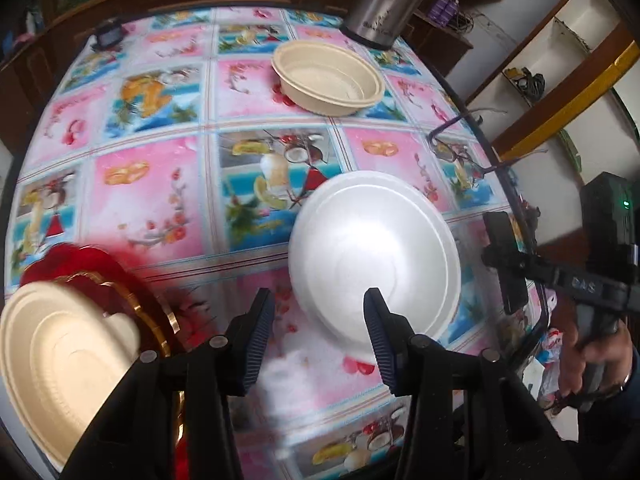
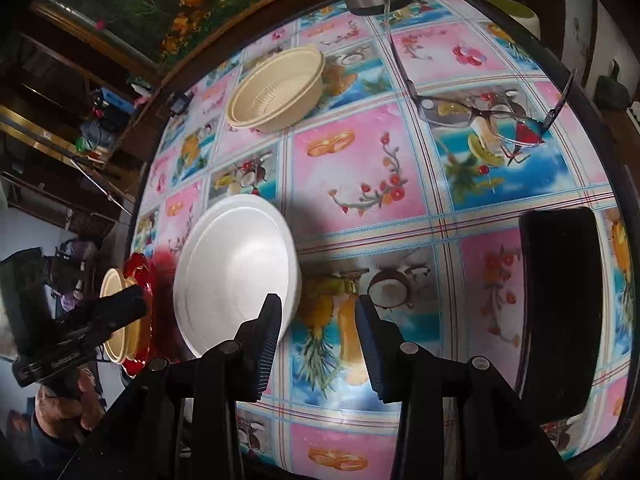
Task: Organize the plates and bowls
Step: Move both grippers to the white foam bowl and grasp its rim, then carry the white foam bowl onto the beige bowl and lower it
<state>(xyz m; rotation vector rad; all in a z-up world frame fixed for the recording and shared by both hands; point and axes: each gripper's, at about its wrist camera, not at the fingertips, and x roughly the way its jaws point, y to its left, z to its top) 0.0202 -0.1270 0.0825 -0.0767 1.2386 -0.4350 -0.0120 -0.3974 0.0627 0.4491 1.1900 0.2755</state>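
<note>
While both claws hang over the table (image 1: 160, 184) with jaws spread and nothing between them, the dishes sit in three spots.

White foam bowl (image 1: 374, 256): one, plain matte white, wide rim, smooth inside, upright near the table's middle. Left claw (image 1: 320, 336) is right at its near rim, the right-hand finger overlapping the rim in view; cannot tell if it touches. From the right wrist view the same bowl (image 2: 238, 276) lies just left of the right claw (image 2: 318, 340), whose left finger overlaps its edge.

Beige bowls: two. One beige bowl (image 1: 328, 78), ribbed inner wall, double-lipped rim, upright at the far side of the table just in front of a steel canister (image 1: 384, 0); also seen at (image 2: 276, 88). It may be a nested pair; cannot tell. The second beige bowl (image 1: 60, 380) sits on a red plate (image 1: 96, 272) at the left near edge, blurred.

Red plate: one, scalloped with gold trim, mostly covered by the bowl.

Other items: one pair of glasses (image 2: 492, 114), unfolded, well right of the white bowl; one black rectangular object (image 2: 560, 312) at the right edge; one small dark device (image 1: 108, 36) at the far left corner. Table cover is a pink and blue fruit-print oilcloth.
</note>
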